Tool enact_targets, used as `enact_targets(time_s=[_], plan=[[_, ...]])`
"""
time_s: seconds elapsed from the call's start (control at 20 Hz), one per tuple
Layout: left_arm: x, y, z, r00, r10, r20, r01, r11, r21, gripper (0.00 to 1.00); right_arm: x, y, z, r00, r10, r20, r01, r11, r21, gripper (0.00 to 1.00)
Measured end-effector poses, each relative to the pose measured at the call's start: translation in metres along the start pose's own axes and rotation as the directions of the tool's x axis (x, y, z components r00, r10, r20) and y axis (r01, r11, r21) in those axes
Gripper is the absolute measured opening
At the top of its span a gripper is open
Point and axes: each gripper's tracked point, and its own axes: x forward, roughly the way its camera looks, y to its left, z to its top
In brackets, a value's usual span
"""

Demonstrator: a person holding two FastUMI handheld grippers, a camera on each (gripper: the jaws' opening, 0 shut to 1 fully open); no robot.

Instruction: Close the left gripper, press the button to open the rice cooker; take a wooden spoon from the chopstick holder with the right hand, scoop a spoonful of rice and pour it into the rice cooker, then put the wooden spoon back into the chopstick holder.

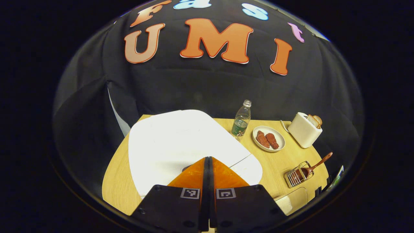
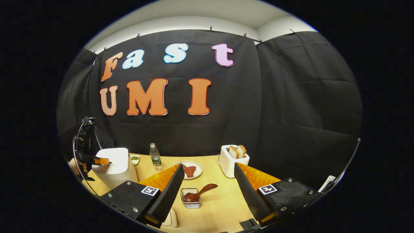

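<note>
Pressing with my left gripper (image 1: 207, 161), fingers together, on the rice cooker (image 1: 181, 142) lid mid-frame; lid not open yet. Right gripper (image 2: 207, 191) fingers apart; wooden spoon (image 2: 198, 192) sits in the chopstick holder (image 2: 191, 198), lower centre. Scooping remains.

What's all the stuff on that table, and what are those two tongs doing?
Rice cooker: one, white, lid down, table's left end.
Water bottle: one, clear, upright at the back.
Plate: one, white, holding reddish-brown food, mid-table.
Toaster: one, white, bread slices in its slots, right of the plate.
Chopstick holder: one, wire, near the front edge.
Wooden spoon: one, brown, standing tilted in the holder.
Small dish: one, white, behind the cooker.
Table: one, light wood.
Left tongs: closed, over the cooker's lid.
Right tongs: open, facing the spoon, not touching it.
</note>
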Motion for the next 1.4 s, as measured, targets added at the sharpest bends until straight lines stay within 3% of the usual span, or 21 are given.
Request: enact_targets(time_s=[0.35, 0.55, 0.75, 0.95, 1.15, 1.4], plan=[[0.004, 0.001, 0.002, 1.000, -0.024, -0.018, 0.024, 1.000, 0.000, 0.05, -0.002, -0.001, -0.006, 1.000, 0.007, -0.016, -0.007, 1.000, 0.029, 0.96], [0.000, 0.009, 0.002, 1.000, 0.020, -0.015, -0.019, 0.999, 0.026, 0.05, -0.006, -0.002, -0.008, 1.000, 0.014, -0.016, -0.013, 0.999, 0.038, 0.96], [0.002, 0.018, 0.006, 1.000, 0.027, -0.006, -0.027, 0.999, -0.018, 0.05, -0.010, -0.004, -0.010, 1.000, 0.017, -0.015, -0.016, 0.997, 0.071, 0.96], [0.005, 0.022, 0.000, 0.997, 0.055, -0.059, -0.052, 0.997, 0.057, 0.05, -0.014, -0.005, -0.017, 0.999, 0.022, -0.025, -0.020, 0.995, 0.095, 0.96], [-0.017, 0.014, 0.030, 0.996, 0.073, 0.053, -0.077, 0.995, 0.070, 0.05, -0.018, -0.011, -0.023, 0.999, 0.016, -0.030, -0.013, 0.995, 0.098, 0.96], [-0.085, 0.013, 0.086, 0.972, 0.071, 0.225, -0.081, 0.996, 0.038, 0.05, -0.017, -0.011, -0.025, 0.999, 0.026, -0.022, -0.023, 0.989, 0.143, 0.96]])
